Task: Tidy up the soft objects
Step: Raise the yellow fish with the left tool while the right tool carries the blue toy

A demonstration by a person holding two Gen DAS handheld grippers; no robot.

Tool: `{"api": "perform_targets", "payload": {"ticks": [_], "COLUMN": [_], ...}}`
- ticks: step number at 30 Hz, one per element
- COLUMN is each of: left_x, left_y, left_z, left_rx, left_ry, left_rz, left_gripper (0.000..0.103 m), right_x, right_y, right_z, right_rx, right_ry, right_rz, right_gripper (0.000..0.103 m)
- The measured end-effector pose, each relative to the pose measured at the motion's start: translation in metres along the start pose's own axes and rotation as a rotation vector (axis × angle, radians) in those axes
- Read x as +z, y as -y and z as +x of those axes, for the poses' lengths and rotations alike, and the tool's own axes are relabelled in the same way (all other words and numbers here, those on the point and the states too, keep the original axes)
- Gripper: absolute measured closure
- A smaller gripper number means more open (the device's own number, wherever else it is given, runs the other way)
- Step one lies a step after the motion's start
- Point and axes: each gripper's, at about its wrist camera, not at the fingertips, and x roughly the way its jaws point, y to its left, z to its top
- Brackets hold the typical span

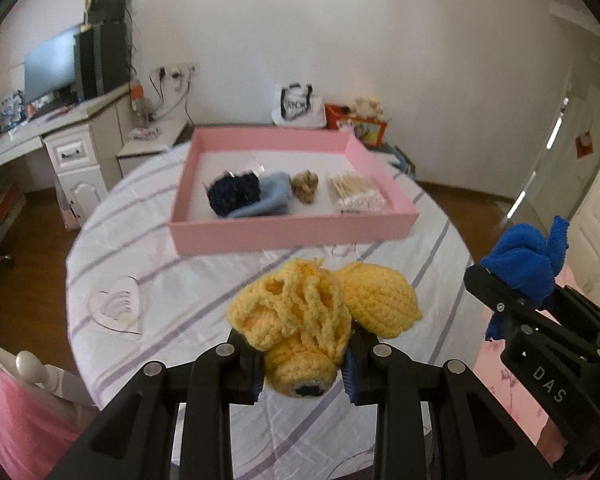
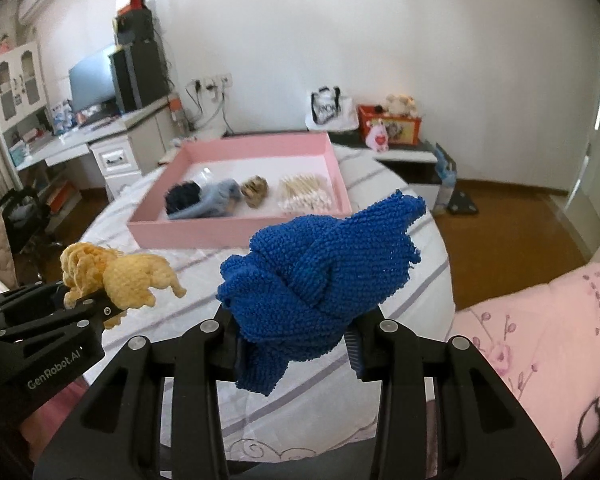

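Grippers: both were raised above the table, each clamped on a soft thing.
Left gripper (image 1: 304,364): its two fingers were closed partway, pressing on the lower part of a yellow crocheted toy (image 1: 320,312) at the lower middle of the left wrist view; a dark patch showed on the toy's underside and loose yarn loops lay over its top.
Same gripper from the right wrist view: it sat at the lower left of the frame (image 2: 100,304), with the yellow toy (image 2: 120,276) sticking out past its tips.
Right gripper (image 2: 296,340): its fingers were held apart only by the bulk between them, squeezing a knotted blue cloth (image 2: 320,272) in the centre of the frame; one end of the cloth hung below the fingers and the other stuck up toward the upper right.
Same gripper from the left wrist view: at the right edge (image 1: 512,296), with the blue cloth (image 1: 528,264) bunched at its tip.
Pink tray (image 1: 292,236): rested on the striped tablecloth (image 1: 148,248) in the middle of the frame, beyond both grippers and apart from them.
Tray contents, left to right: a dark navy knit (image 1: 232,196), a light blue knit (image 1: 272,196) touching it, a small tan clump (image 1: 305,186), and a pack of cotton swabs (image 1: 356,194).
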Motion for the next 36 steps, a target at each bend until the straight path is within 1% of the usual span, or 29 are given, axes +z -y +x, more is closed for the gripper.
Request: {"api": "perform_targets", "payload": {"ticks": [3, 8, 12, 15, 18, 22, 25, 29, 36], "left_x": [-0.005, -0.016, -0.026, -0.034, -0.043, -0.055, -0.064, -0.076, -0.103], "left_y": [-0.001, 0.002, 0.005, 0.008, 0.011, 0.017, 0.022, 0.026, 0.029], "left_z": [-0.029, -0.073, -0.101, -0.121, -0.138, -0.154, -0.164, -0.180, -0.198], "left_rx": [0.025, 0.011, 0.042, 0.047, 0.081, 0.075, 0.103, 0.103, 0.129], "left_ry": [0.066, 0.145, 0.202, 0.233, 0.276, 0.308, 0.340, 0.375, 0.437], "left_rz": [0.003, 0.015, 0.038, 0.046, 0.055, 0.062, 0.067, 0.074, 0.074], "left_gripper": [0.076, 0.076, 0.076, 0.076, 0.076, 0.076, 0.076, 0.076, 0.076], "right_x": [0.002, 0.005, 0.007, 0.006, 0.004, 0.002, 0.001, -0.001, -0.005], "right_y": [-0.003, -0.005, -0.007, -0.009, -0.011, -0.013, -0.015, -0.016, -0.018], "right_z": [-0.016, -0.040, -0.056, -0.064, -0.073, -0.084, -0.092, -0.104, -0.121], "right_rx": [-0.005, -0.011, -0.013, -0.013, -0.009, -0.006, -0.003, -0.007, 0.004], "right_ry": [0.046, 0.111, 0.161, 0.187, 0.209, 0.239, 0.263, 0.303, 0.350], "right_rz": [-0.015, -0.021, -0.026, -0.024, -0.026, -0.035, -0.037, -0.035, -0.043], "right_gripper": [0.067, 0.067, 0.067, 0.067, 0.067, 0.067, 0.067, 0.066, 0.066]}}
